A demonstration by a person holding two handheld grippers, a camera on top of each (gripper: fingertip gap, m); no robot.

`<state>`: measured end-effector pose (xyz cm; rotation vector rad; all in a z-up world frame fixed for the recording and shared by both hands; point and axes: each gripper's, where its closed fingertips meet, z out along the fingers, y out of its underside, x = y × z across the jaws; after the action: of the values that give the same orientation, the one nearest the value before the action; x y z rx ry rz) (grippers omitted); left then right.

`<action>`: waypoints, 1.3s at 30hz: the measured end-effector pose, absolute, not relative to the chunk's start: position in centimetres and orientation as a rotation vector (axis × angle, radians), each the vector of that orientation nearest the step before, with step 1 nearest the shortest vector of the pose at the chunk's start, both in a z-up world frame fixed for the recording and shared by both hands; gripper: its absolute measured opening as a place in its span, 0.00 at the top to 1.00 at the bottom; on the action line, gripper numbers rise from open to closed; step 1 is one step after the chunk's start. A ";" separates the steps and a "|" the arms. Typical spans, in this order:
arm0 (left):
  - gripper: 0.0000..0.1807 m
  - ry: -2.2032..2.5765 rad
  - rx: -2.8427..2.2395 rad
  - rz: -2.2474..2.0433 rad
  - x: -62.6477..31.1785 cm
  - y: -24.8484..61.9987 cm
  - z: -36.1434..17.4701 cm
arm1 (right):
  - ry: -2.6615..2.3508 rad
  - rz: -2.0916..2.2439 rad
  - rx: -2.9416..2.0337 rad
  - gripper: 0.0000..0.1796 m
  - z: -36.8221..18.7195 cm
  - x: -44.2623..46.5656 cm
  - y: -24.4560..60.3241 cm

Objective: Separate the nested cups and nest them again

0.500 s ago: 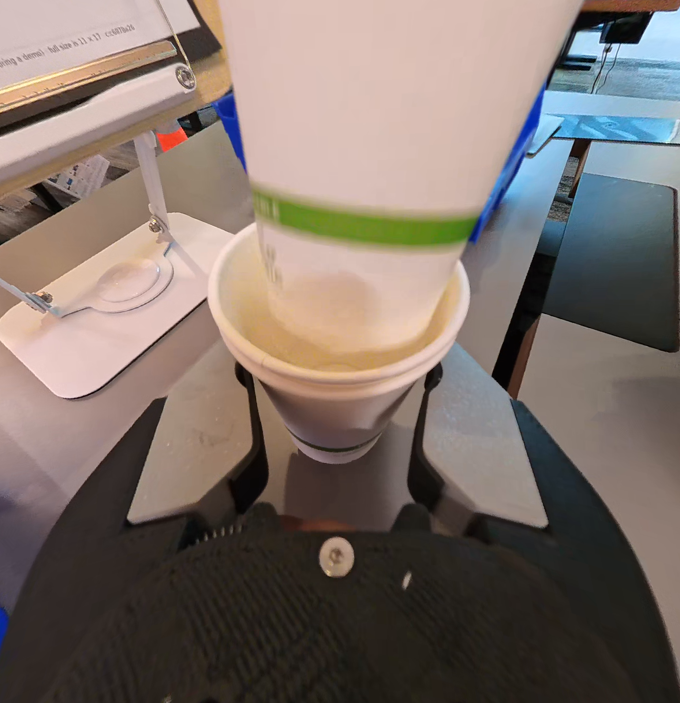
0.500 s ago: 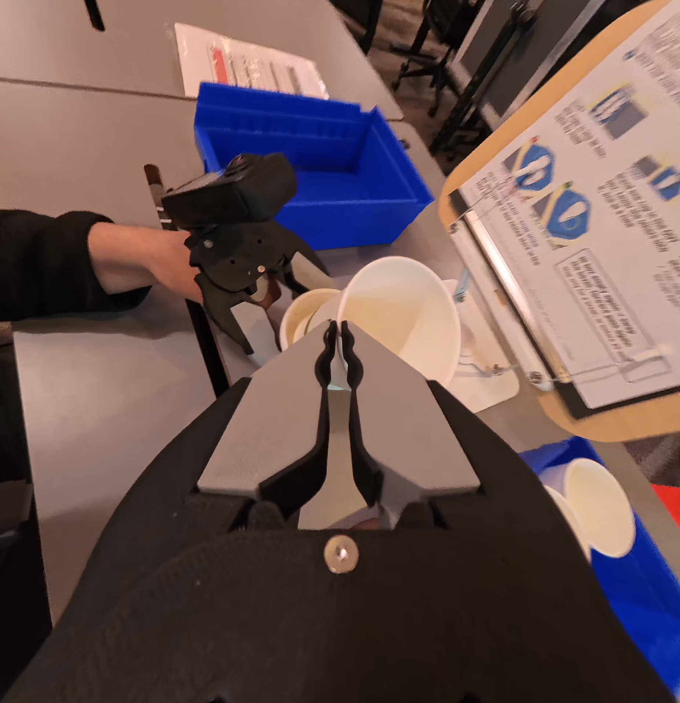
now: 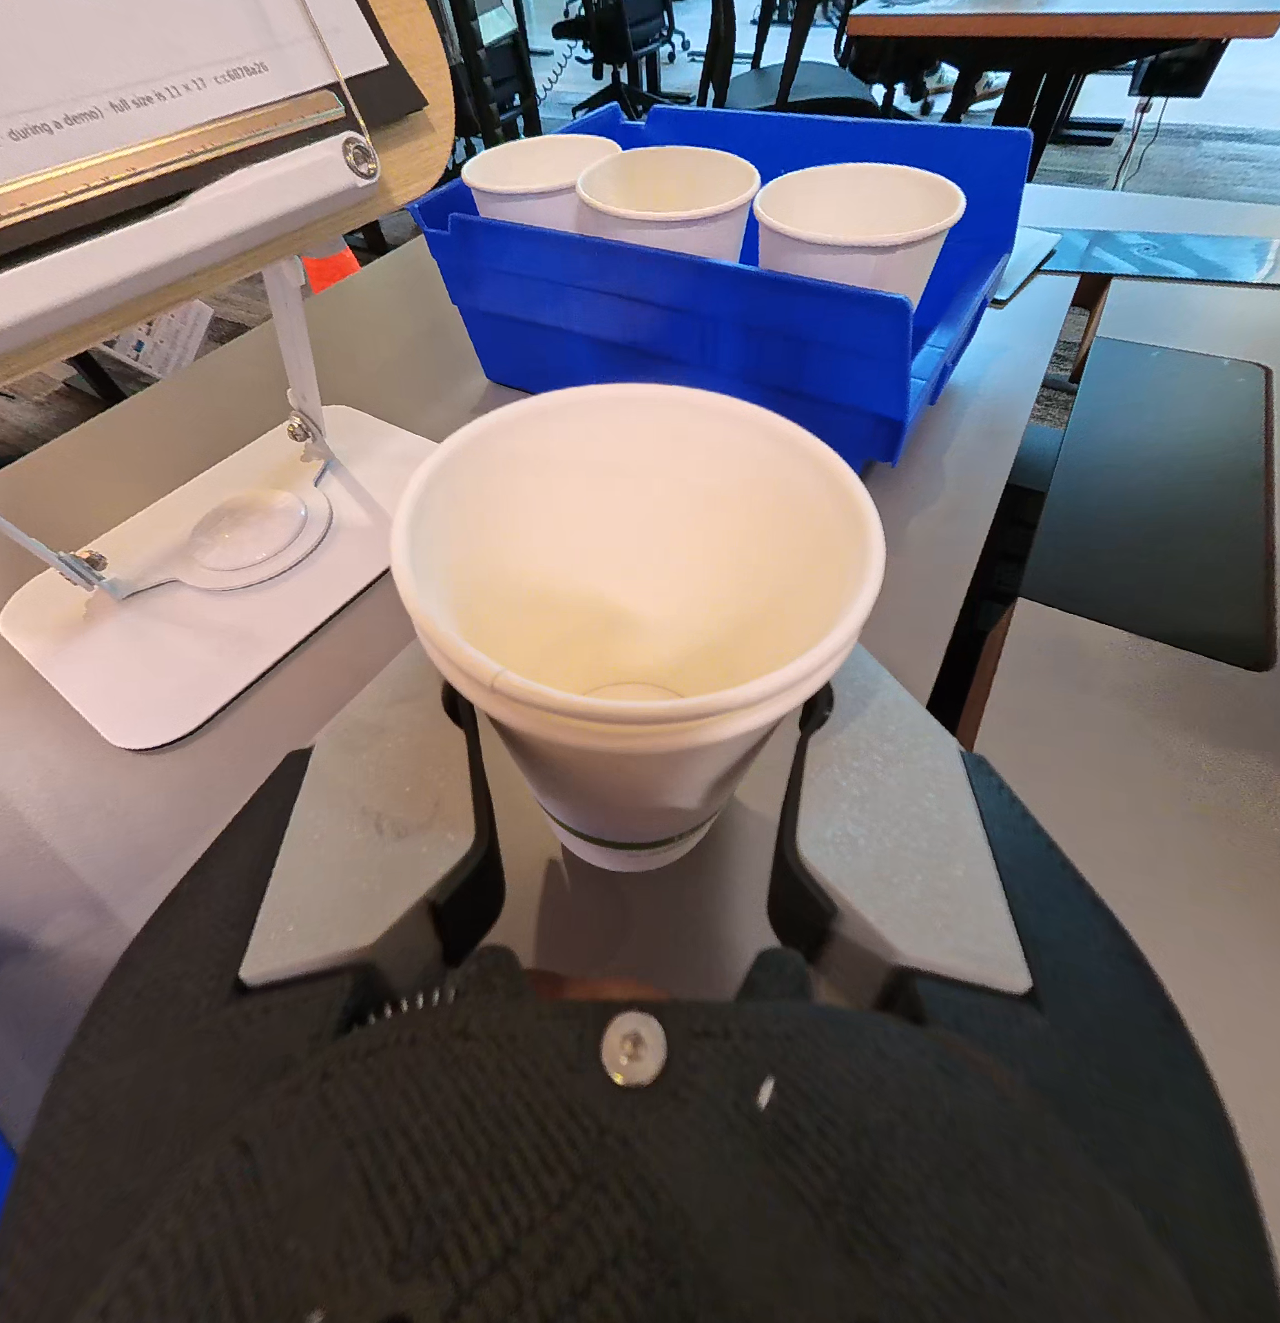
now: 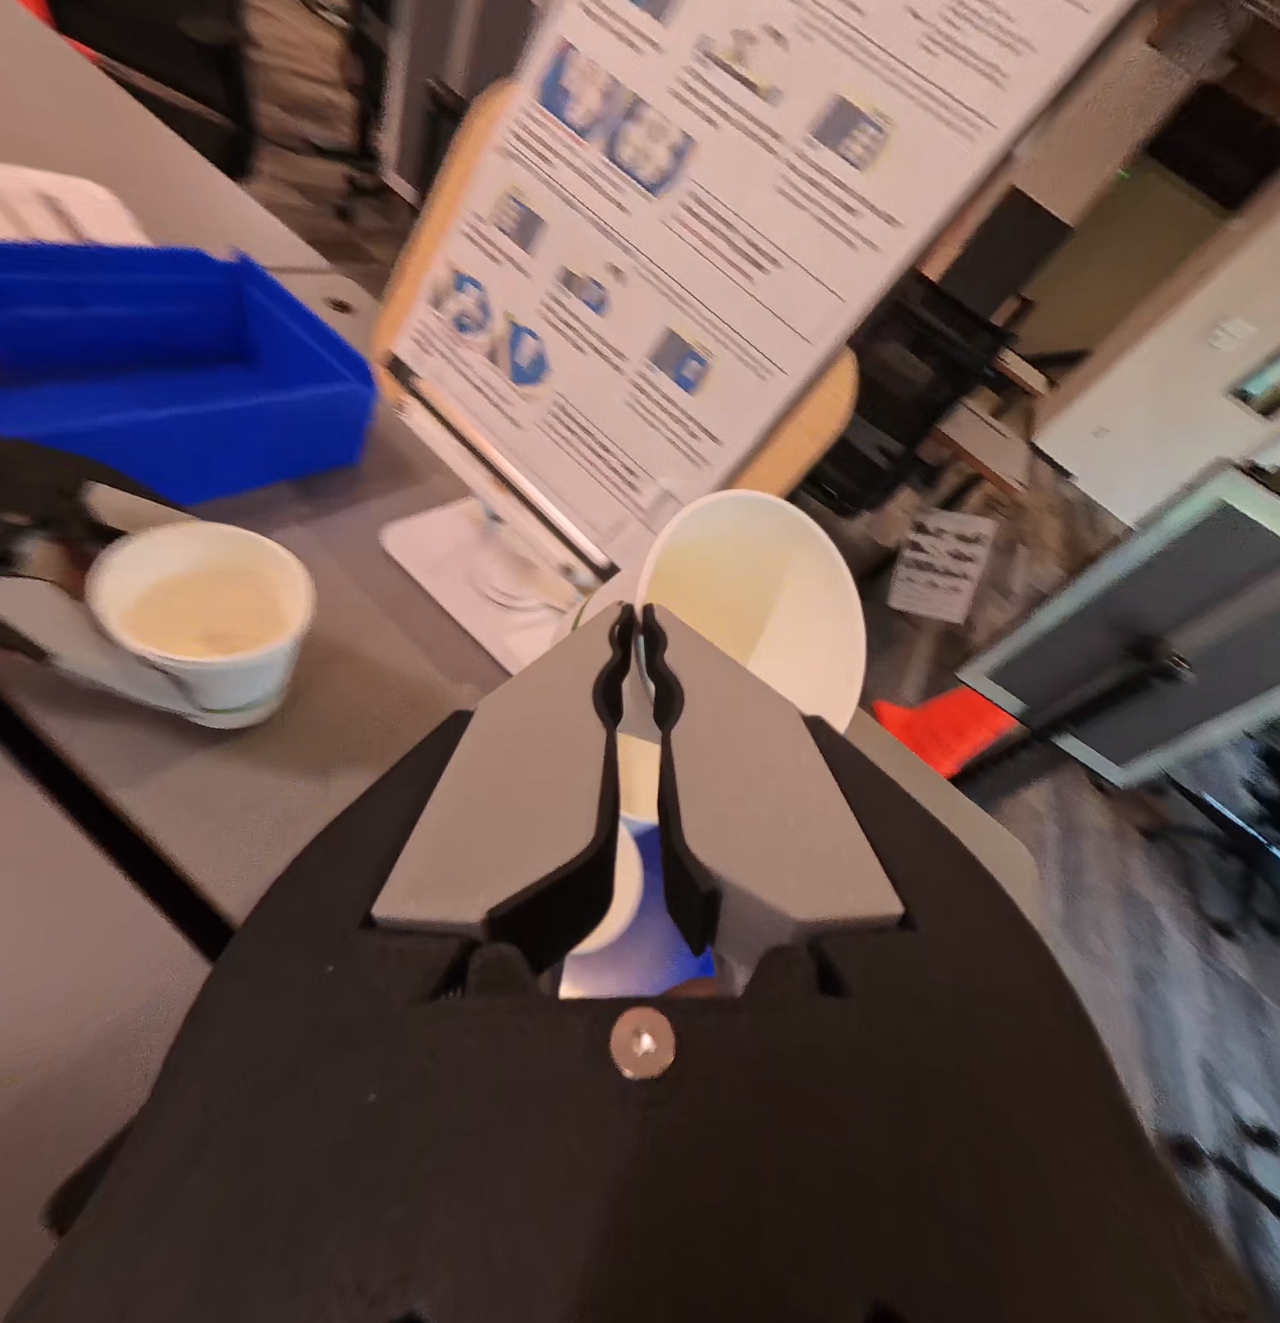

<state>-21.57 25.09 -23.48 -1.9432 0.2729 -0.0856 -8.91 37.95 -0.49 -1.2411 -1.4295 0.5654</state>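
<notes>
Your left gripper (image 3: pixel 633 705) has its fingers (image 3: pixel 472 802) spread on either side of a white paper cup stack (image 3: pixel 633 616), which stands upright on the grey bench (image 3: pixel 1159 823). Two rolled rims show at the top, one just under the other, so two cups sit nested there; a green band rings the outer cup near its base. The black pads flank the cup wall just below the rims (whether they actually press the paper cannot be told from here).

Your right gripper (image 4: pixel 638 617) has its fingers (image 4: pixel 551 744) pressed nearly together, pinching the rim of a separate white cup (image 4: pixel 759 608). That cup is held off the bench with its mouth tilted toward the camera, in front of a leaning poster board (image 4: pixel 694 236) and well apart from the stack, which appears in the right wrist view lower left, blurred.

Behind the stack, a blue bin (image 3: pixel 694 322) holds three more white cups (image 3: pixel 855 222) standing upright in a row. To the left is the board's white stand base (image 3: pixel 157 623), lying flat on the bench. In the right wrist view a second blue bin (image 4: pixel 193 372) sits at the far left, and the whole view is smeared with motion blur.
</notes>
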 end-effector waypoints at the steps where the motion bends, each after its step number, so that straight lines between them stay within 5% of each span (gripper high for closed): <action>1: 0.49 0.273 -1.942 -0.087 -21.6 25.1 -23.5 | -1.410 0.515 -1.276 1.00 -0.9 -8.3 39.7; 12: 0.49 0.261 -1.941 -0.081 -21.9 25.1 -23.4 | -1.357 0.164 -1.472 1.00 -9.6 -7.8 52.9; 27: 0.49 0.269 -1.961 -0.080 -22.0 25.2 -23.9 | -1.516 0.093 -1.654 0.99 -20.9 -13.8 57.8; 39: 0.49 0.263 -1.950 -0.090 -21.8 25.1 -23.6 | -1.438 0.487 -1.510 0.96 -12.4 -13.7 50.0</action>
<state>-21.82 25.12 -23.63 -1.9501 0.2632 -0.0903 -13.73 49.97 -12.37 -1.5099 -1.4384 0.4870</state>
